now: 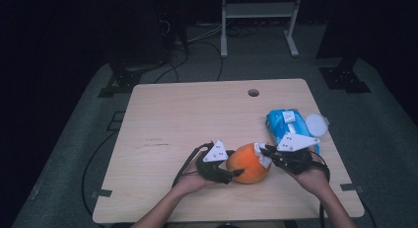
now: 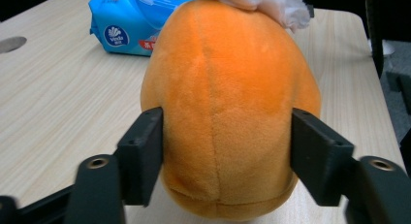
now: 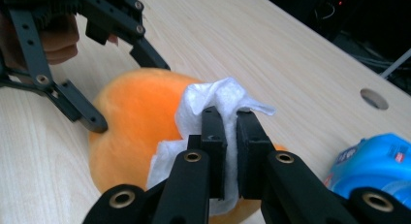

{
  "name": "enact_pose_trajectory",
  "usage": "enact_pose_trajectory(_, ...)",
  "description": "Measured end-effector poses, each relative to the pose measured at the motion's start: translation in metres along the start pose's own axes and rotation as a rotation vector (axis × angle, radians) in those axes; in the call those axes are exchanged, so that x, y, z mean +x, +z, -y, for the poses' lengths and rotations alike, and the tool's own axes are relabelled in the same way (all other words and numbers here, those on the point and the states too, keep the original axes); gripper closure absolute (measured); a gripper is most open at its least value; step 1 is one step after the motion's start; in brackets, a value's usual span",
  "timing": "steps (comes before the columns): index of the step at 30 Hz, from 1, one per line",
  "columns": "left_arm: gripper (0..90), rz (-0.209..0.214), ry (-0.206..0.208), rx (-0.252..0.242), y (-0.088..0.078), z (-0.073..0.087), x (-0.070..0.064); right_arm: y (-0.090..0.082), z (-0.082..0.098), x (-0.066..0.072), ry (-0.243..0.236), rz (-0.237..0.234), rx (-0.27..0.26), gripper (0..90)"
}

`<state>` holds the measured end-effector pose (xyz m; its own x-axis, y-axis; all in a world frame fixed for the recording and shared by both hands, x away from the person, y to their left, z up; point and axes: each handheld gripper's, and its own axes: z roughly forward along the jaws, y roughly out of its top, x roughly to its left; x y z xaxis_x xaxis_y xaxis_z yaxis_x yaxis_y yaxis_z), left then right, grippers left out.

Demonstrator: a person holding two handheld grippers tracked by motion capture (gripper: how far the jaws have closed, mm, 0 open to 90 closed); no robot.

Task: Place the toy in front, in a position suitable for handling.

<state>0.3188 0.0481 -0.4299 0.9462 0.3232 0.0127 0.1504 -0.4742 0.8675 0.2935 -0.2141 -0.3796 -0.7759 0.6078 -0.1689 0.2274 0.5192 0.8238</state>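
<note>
Orange plush toy (image 2: 228, 117) on bench (image 1: 172, 119), wedged between left gripper (image 2: 228, 161) jaws, both pressing its sides; right gripper (image 3: 231, 136) jaws clamped tight on white wipe (image 3: 213, 100) atop toy

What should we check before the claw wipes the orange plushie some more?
1. Right claw pinches the white wipe: ok, wipe is clamped between its jaws.
2. Wipe touches the orange plushie: ok, it lies on the plush surface.
3. Left claw steadies the plushie: ok, a jaw sits against each side; how firmly it squeezes, cannot tell.
4. Plushie rests on the table: ok in the high view.
5. Blue wipes pack is out of the way: ok, it lies behind the right claw, apart from the plushie.
6. Pack's lid closed: cannot tell.
</note>
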Motion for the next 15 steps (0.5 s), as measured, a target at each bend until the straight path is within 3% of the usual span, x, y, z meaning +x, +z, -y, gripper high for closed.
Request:
enact_pose_trajectory(3,24.1,0.016,-0.024,0.004,0.002,0.0,0.0,0.002,-0.002,0.006,-0.016,-0.007,0.004,83.4)
enact_pose_trajectory(6,32.0,-0.01,0.026,0.011,0.0,-0.001,-0.004,0.006,-0.009,0.017,-0.038,-0.034,-0.008,83.3)
enact_pose_trajectory(10,34.3,-0.023,0.097,0.03,0.002,-0.003,-0.011,0.017,-0.019,0.039,-0.087,-0.102,-0.015,83.3)
enact_pose_trajectory(13,35.4,-0.024,0.105,0.029,0.0,-0.001,-0.01,0.023,-0.023,0.046,-0.125,-0.094,-0.007,83.2)
enact_pose_trajectory(15,36.1,-0.018,0.102,0.02,-0.001,0.001,-0.008,0.021,-0.023,0.04,-0.107,-0.083,-0.012,83.2)
